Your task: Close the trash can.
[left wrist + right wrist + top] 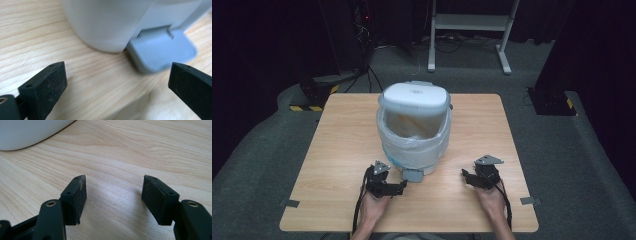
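Note:
A white pedal bin (414, 127) stands in the middle of the wooden table (337, 150), its lid (414, 96) raised at the back and a white bag liner (409, 145) folded over its rim. Its grey foot pedal (413, 174) sticks out at the front. My left gripper (401, 186) is open, low over the table just left of the pedal. In the left gripper view the pedal (161, 51) lies ahead between the spread jaws of the left gripper (117, 85), apart from them. My right gripper (466, 176) rests open to the bin's right; in the right gripper view the gripper (115, 195) holds nothing, with the bin's base (27, 132) at upper left.
Tape tabs mark the table's front corners (289, 203) (528, 201). A white desk frame (469, 30) stands on the grey floor beyond the table. Dark equipment with cables (357, 30) sits at the back left. Bare tabletop lies on both sides of the bin.

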Demonstrator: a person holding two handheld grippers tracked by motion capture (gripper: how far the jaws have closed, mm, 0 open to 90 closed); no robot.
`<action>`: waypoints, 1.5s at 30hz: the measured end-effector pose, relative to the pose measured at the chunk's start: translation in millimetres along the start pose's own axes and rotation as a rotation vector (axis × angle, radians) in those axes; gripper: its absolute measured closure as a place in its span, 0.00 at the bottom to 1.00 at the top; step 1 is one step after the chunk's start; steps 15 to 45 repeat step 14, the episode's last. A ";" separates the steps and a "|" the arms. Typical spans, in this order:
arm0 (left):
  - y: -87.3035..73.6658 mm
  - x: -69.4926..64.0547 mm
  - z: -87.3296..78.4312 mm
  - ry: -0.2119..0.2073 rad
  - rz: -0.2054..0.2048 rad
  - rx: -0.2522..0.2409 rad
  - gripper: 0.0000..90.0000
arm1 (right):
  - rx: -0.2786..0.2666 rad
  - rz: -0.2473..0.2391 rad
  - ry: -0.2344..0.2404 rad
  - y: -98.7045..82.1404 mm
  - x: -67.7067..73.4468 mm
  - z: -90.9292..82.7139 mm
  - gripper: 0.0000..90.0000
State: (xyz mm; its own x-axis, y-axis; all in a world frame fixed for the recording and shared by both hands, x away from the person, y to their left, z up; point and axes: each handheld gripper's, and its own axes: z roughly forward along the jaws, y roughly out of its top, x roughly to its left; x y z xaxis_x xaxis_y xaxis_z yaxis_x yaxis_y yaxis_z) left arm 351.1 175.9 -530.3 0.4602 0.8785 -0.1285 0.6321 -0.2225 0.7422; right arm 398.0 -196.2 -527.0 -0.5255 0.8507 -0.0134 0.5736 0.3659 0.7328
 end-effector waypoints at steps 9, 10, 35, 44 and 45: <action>-1.4 13.3 -2.9 0.157 0.037 0.028 0.09 | 0.004 0.011 -0.011 0.1 0.0 0.3 0.36; -1.4 13.4 -2.9 0.159 0.038 0.028 0.09 | 0.006 0.015 -0.015 0.2 -0.3 0.5 0.34; -1.5 14.4 -3.6 0.151 0.032 0.026 0.09 | 0.013 0.026 -0.028 0.2 -0.9 0.7 0.29; -1.5 14.4 -3.6 0.151 0.032 0.026 0.09 | 0.013 0.026 -0.028 0.2 -0.9 0.7 0.29; -1.5 14.4 -3.6 0.151 0.032 0.026 0.09 | 0.013 0.026 -0.028 0.2 -0.9 0.7 0.29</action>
